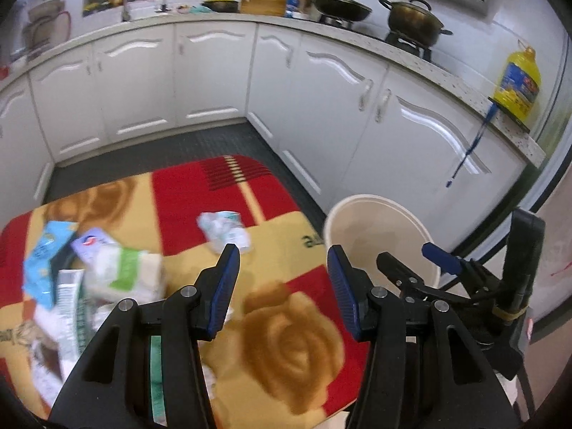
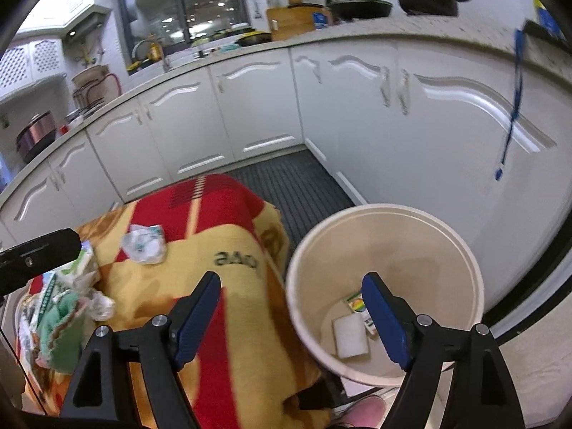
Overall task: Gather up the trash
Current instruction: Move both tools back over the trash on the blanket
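White cabinet doors [image 1: 211, 75] wrapping the corner under a speckled counter [image 1: 447, 75]. Dark ribbed floor mat [image 2: 286, 178] below. Dark window [image 2: 178, 7] above the sink, ceiling lights reflected in it. Pots [image 1: 414, 18] on the stove, yellow oil bottle [image 1: 518, 82] at the counter's end.

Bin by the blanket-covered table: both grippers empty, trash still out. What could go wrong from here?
1. The bin stands off the table's right edge; a release made short could drop trash on the floor.
2. The wrappers in the pile overlap, so the left hand-held gripper may pinch several or the blanket.
3. The right hand-held gripper, open over the bin rim, sits close to the left one; they could collide.
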`<state>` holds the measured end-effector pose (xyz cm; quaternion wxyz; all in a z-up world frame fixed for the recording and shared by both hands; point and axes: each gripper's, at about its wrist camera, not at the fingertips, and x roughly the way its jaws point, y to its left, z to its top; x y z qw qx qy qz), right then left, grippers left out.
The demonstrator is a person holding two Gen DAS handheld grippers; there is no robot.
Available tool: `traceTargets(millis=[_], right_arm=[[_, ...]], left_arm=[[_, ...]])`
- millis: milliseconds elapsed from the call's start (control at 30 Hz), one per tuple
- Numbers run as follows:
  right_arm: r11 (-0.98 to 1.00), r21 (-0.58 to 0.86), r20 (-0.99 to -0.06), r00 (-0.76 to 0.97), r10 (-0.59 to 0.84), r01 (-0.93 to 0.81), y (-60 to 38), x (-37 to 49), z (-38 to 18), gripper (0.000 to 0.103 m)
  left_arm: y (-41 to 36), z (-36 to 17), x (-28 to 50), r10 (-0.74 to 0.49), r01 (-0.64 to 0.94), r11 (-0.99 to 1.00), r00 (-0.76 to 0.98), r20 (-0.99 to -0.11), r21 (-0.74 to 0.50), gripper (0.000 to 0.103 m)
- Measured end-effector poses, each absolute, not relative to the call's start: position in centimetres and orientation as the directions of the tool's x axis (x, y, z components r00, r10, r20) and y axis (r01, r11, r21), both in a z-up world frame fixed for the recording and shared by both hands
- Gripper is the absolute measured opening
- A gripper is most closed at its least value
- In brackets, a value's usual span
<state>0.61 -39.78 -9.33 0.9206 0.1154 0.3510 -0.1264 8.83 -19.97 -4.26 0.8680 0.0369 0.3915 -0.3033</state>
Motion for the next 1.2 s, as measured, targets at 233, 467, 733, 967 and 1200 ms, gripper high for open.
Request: traceTargets(millis=[233,467,733,967,1200], right_arm=[[0.963,0.124,-0.655,0.749,-0.100,0.238,-35.9,1.3,-7.7,0.081],[0.981,0.103,-0.642,0.764,-0.062,0.165,-32.2,1.6,-6.5,0.084],[0.992,0.084,-0.635,0.772,-0.023,0.098,-28.5,1.6,-5.8,0.085],[0.994,0.096,-0.640,0.768,0.025,0.047,-26.6,1.5,-5.8,0.086],[0.995,0.103,-0.664,0.744,0.075,-0.008,-24.5,1.8,-6.8,0.086]], left_arm=[[-16.2,-3.3,7.7,-0.459,0.514,0.846,0.565,-0.685,-0.144,0.050],[-12.0,-2.7,6.9,-0.424,0.459,0.878,0.611,-0.669,-0.137,0.050],[-6.6,-2.8,6.5,-0.382,0.386,0.910,0.636,-0.670,-0.153,0.050],[-1.4,-3.3,6.1,-0.344,0.322,0.932,0.634,-0.692,-0.168,0.050],[3.2,-5.1,5.5,-0.318,0.252,0.946,0.600,-0.734,-0.204,0.050]])
